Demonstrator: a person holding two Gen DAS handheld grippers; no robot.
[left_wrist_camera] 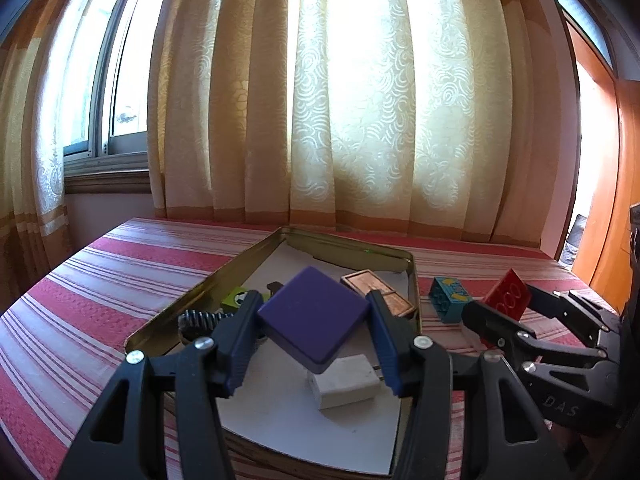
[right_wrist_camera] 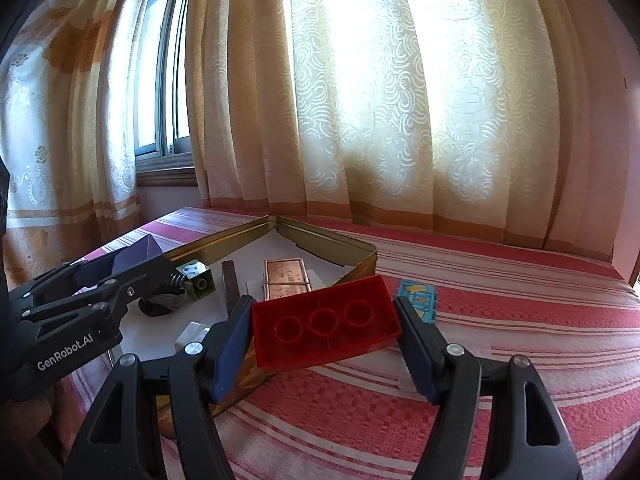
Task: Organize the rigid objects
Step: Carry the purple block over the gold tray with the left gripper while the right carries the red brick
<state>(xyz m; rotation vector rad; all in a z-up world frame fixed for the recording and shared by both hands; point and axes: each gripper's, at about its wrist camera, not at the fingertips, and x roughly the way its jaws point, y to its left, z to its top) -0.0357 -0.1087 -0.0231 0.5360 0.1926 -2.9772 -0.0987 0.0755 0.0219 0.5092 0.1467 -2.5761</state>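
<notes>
red brick [right_wrist_camera: 326, 330] crosswise, underside up

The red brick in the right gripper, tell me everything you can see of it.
The red brick is a large toy building block of glossy, slightly see-through plastic. Its hollow underside faces the camera, showing three round tubes in a row. The right gripper clamps it by its two short ends, tilted, in the air above the striped cloth, just beside the metal tin's near corner. Only the blue pads touch it.

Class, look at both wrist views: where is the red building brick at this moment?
The red brick is clamped in the right gripper, hollow underside showing, raised beside the gold tin, with the blue brick just behind.
</notes>
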